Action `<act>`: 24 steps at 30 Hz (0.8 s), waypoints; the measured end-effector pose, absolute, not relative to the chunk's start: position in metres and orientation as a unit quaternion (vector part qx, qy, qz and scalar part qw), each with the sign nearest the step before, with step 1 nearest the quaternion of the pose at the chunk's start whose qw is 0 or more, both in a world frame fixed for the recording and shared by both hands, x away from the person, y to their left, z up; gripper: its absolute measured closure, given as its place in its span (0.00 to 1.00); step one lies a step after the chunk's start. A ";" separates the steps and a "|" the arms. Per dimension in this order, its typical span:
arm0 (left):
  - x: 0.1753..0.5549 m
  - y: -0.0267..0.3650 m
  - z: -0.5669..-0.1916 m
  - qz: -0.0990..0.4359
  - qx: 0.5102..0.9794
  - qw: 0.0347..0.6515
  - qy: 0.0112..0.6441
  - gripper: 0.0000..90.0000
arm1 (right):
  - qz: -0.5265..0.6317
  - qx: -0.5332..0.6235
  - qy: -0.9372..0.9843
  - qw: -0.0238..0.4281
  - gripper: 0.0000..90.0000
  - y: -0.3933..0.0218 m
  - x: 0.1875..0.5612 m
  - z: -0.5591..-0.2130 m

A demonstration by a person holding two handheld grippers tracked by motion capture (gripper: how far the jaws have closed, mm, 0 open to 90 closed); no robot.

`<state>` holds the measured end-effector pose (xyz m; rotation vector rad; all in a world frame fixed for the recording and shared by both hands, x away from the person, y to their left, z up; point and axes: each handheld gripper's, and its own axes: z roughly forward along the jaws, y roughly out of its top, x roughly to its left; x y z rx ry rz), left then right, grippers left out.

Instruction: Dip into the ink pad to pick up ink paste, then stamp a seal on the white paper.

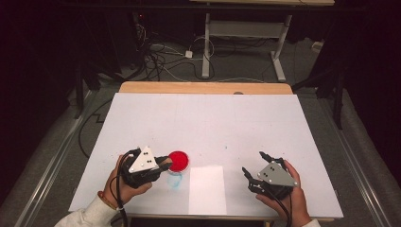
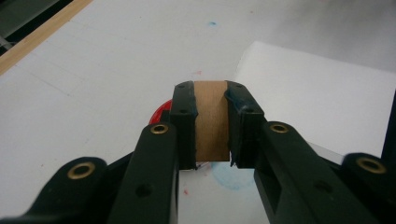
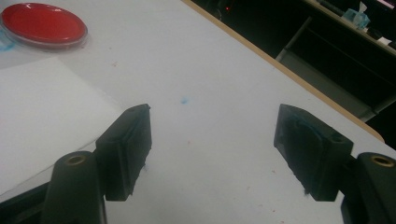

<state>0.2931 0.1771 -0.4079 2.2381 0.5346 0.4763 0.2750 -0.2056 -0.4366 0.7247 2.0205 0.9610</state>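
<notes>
gripping a brown wooden block (image 2: 212, 120), the left gripper (image 1: 163, 164) is held with its fingers (image 2: 183, 122) pressed on both sides of it, just beside the red dish (image 1: 179, 161) on the white bench (image 1: 213, 118). the right gripper (image 1: 254, 169) is held well apart from the dish, fingers (image 3: 127, 149) spread wide with nothing between them. a white sheet (image 1: 207, 189) lies near the dish.

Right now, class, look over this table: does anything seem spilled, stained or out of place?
Yes. A smeared blue ring stain marks the white table cover beside the red ink pad, with small blue and red specks scattered around. The left hand-held gripper is shut on a wooden block. The white paper sheet lies flat and clean.
</notes>
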 end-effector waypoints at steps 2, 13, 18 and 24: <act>0.291 0.175 -0.407 0.187 0.880 0.385 0.206 0.82 | 0.377 0.284 0.793 0.385 0.31 -0.206 0.274 -0.436; 0.288 0.156 -0.406 0.168 0.893 0.379 0.174 0.82 | 0.375 0.288 0.793 0.385 0.31 -0.207 0.272 -0.437; 0.288 0.142 -0.407 0.157 0.903 0.368 0.154 0.82 | 0.372 0.285 0.794 0.388 0.31 -0.209 0.268 -0.437; 0.293 0.121 -0.415 0.139 0.916 0.354 0.131 0.82 | 0.372 0.291 0.791 0.389 0.31 -0.211 0.266 -0.437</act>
